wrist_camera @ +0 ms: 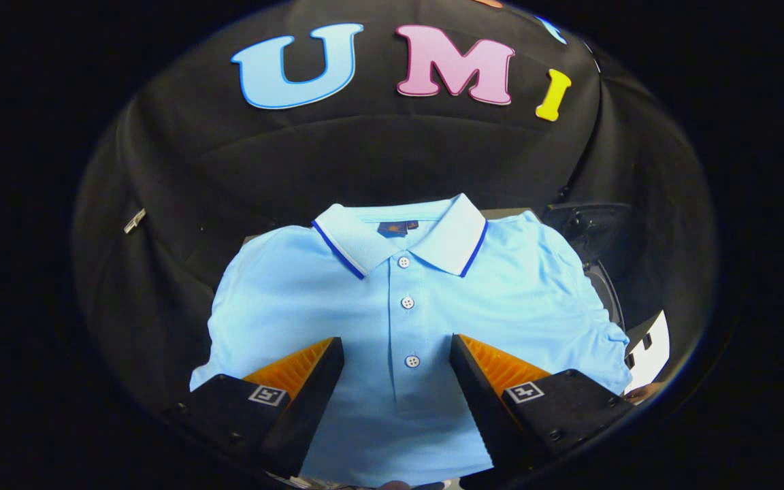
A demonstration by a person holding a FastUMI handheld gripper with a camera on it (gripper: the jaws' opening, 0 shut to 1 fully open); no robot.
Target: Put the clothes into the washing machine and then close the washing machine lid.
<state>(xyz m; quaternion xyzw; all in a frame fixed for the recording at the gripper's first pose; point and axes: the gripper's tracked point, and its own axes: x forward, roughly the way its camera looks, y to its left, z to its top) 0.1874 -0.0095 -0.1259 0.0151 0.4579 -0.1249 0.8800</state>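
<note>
The gripper (pixel 397 354) points forward from the lower middle of the frame, its two fingers (pixel 310 381) spread wide apart, level with each other, clasping nothing

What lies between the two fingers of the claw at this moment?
In the gripper view, the open claw has the light blue polo shirt between its fingers, right at the button placket; its lowest button sits midway.

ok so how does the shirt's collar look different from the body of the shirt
The collar is near white with a dark blue stripe along its edge; the shirt body is plain light blue. The collar is folded down beyond the fingers; the body lies flat, spread under the open gripper. Both belong to one polo shirt.
</note>
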